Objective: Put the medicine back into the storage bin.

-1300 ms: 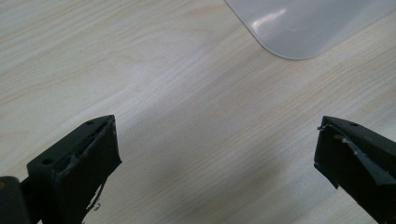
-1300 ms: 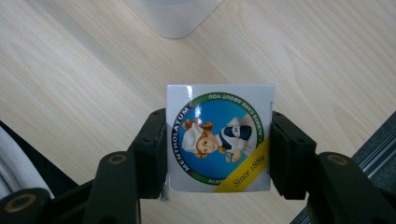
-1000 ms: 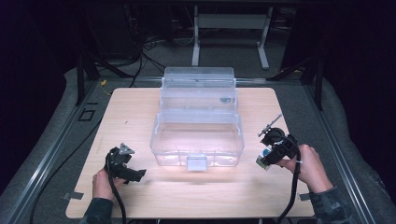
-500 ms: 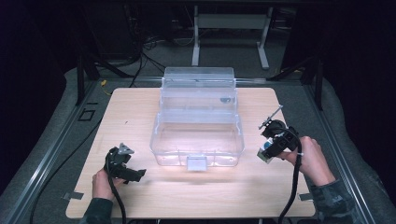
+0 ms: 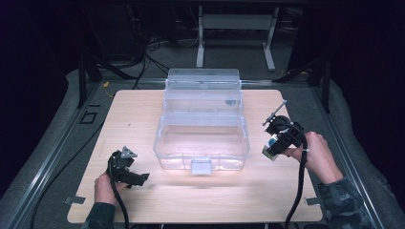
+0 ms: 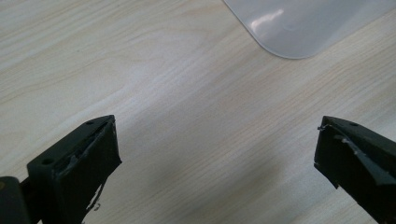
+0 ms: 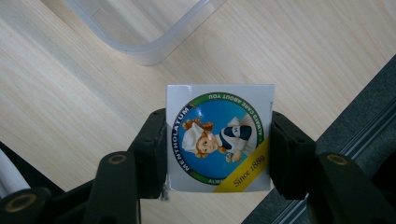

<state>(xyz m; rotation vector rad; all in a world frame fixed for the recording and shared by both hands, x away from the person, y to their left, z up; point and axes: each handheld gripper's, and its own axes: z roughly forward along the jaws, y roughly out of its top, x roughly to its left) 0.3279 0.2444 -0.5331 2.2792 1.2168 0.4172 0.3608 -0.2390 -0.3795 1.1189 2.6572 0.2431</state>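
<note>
Right gripper clamping small Mentholatum box near table's right edge, just beside clear bin, left gripper jaws wide apart, nothing between, front-left corner, bare wood around.

We see a pale wood bench with rounded corners, standing on grey floor. On it, about centred and towards the far edge, sits a clear plastic box, its open lid reaching to the bench's far edge.
</note>
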